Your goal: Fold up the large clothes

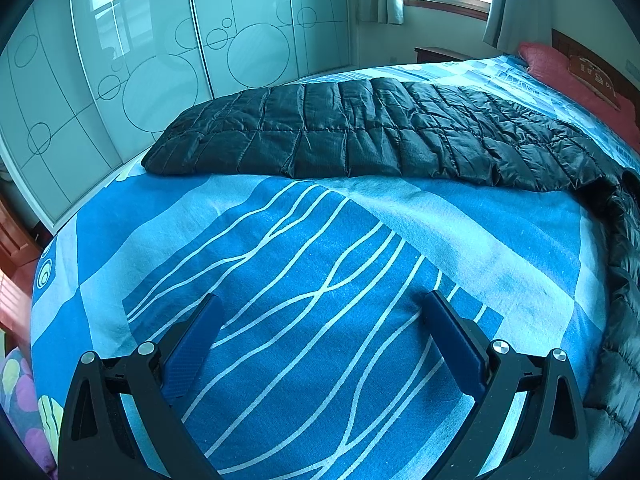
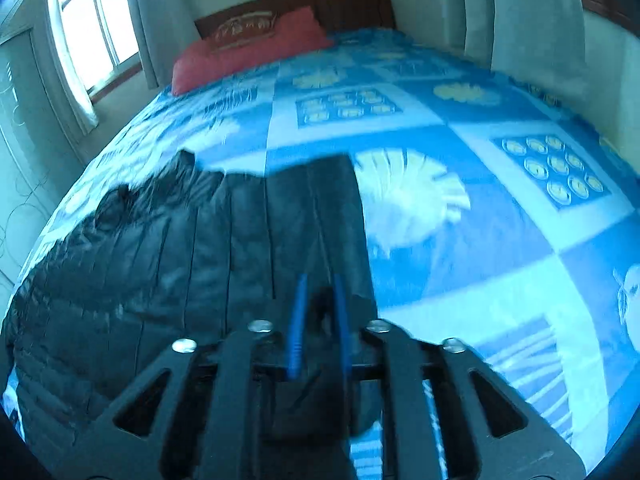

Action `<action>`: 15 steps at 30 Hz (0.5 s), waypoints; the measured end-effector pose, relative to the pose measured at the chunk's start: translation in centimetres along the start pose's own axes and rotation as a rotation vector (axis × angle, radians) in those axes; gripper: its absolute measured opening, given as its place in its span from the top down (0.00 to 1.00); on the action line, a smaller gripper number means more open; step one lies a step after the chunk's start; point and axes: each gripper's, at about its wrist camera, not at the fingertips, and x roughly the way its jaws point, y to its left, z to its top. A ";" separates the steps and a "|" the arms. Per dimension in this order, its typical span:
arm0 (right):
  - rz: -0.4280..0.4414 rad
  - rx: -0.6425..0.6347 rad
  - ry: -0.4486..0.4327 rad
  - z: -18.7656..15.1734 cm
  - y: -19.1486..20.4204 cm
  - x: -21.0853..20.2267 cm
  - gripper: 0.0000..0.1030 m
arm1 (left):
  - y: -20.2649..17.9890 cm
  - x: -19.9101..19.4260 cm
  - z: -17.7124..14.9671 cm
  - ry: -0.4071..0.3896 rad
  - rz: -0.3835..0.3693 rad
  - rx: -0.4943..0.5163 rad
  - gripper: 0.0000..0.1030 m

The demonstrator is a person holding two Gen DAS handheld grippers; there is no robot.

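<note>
Black quilted jacket [image 1: 360,136] lies flat across blue patterned bedspread [image 1: 304,280], red pillow [image 2: 248,52] at headboard end. Left gripper [image 1: 320,320] spread wide above bare bedspread, holding nothing. Right gripper [image 2: 320,312] pinched narrow, clamping jacket edge.

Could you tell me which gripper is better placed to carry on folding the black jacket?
Right. The right gripper already has its jaws shut on the black jacket, so it could probably pull the edge over. The left gripper is open above bare bedsheet.
</note>
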 end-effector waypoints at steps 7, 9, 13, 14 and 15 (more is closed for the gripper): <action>-0.021 0.041 0.079 1.9 -0.1 3.2 0.81 | 0.0 0.0 0.0 -0.001 0.000 -0.001 0.04; -0.028 0.016 0.030 2.8 0.7 2.5 0.79 | 0.0 -0.1 0.0 -0.002 0.002 0.001 0.04; -0.068 -0.004 0.052 3.3 1.5 5.4 0.62 | 0.0 -0.1 0.0 -0.001 0.000 -0.001 0.04; -0.088 -0.015 0.089 2.8 1.3 6.9 0.61 | 0.0 -0.1 0.0 -0.001 0.001 0.000 0.04; -0.093 -0.029 0.092 2.5 1.4 7.5 0.60 | 0.0 0.0 0.0 -0.001 0.002 0.001 0.04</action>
